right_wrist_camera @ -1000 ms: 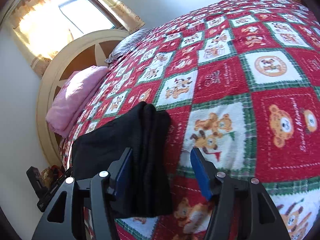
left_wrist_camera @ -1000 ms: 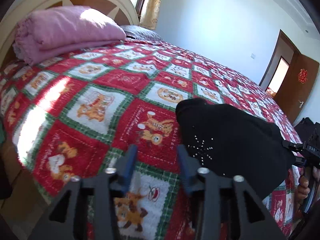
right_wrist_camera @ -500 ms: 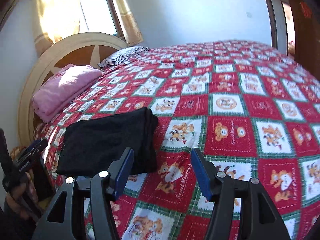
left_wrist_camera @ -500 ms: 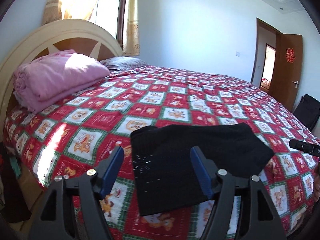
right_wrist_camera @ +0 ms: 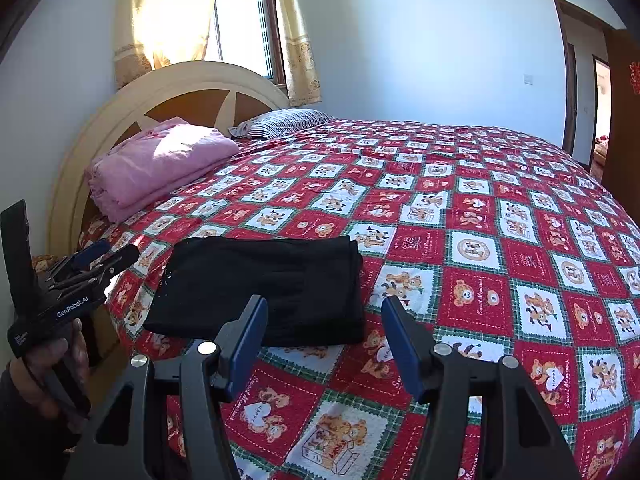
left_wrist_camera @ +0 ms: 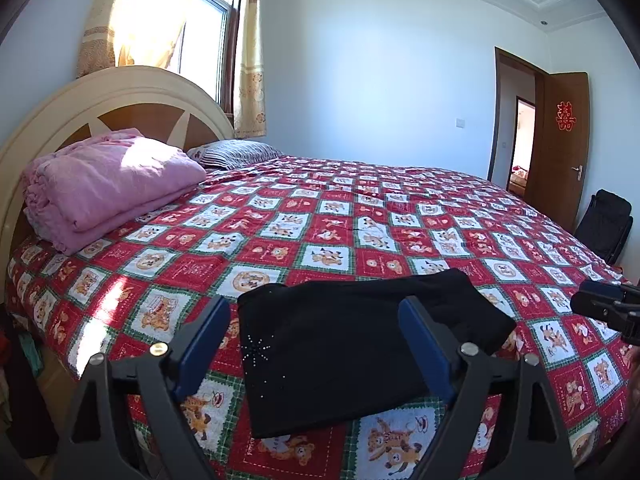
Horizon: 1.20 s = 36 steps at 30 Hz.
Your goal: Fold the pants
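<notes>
Black pants (left_wrist_camera: pixel 352 344), seemingly rhinestone-dotted

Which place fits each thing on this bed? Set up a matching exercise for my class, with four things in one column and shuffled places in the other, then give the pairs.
Things:
1. black pants
2. pink blanket
3. striped pillow
4. left tongs

Places:
A. stacked against the headboard
B. open, hovering in front of the pants
C. folded flat near the bed's front edge
D. at the head of the bed, beyond the blanket

Pairs: 1-C, 2-A, 3-D, 4-B
</notes>
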Motion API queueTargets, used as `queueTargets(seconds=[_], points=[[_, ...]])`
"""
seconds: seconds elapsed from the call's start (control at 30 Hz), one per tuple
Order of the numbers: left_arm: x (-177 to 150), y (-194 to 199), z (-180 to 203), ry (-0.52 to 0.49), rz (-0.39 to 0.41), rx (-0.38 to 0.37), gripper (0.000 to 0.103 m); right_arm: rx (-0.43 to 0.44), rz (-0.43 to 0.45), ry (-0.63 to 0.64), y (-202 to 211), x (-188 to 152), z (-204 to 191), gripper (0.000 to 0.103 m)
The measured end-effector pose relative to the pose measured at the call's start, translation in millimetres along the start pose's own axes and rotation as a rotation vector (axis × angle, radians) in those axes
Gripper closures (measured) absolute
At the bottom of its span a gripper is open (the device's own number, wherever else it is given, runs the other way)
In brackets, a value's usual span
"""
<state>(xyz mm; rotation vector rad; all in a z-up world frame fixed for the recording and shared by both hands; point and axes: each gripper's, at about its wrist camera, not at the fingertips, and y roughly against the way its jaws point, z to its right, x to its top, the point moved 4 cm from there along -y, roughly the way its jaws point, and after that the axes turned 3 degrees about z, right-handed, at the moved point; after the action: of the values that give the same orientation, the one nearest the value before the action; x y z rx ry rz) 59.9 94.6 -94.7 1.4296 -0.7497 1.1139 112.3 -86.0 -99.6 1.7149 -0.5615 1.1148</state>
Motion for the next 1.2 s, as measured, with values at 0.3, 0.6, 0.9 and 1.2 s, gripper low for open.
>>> queueTargets(seconds=[0.3,0.6,0.9,1.2], points=[[2.5,4.5,2.6,-0.001,0.013,0.003,0.009,-0.006,0.024,-0.011,5.9,3.1,0.2,0.042],[3.2,5.1,3.5,-0.001,0.012,0.004,0.009,-0.006,0.028,-0.005,8.0,3.2,-2.3,0.042],[4.0,5.6,4.4,-0.001,0.012,0.005,0.006,-0.013,0.033,-0.005,7.9,3.0,-2.0,0.042],[3.6,3.6,8.6,-0.008,0.004,0.000,0.002,-0.021,0.038,-0.007,8.3,3.5,-1.0,0.042]])
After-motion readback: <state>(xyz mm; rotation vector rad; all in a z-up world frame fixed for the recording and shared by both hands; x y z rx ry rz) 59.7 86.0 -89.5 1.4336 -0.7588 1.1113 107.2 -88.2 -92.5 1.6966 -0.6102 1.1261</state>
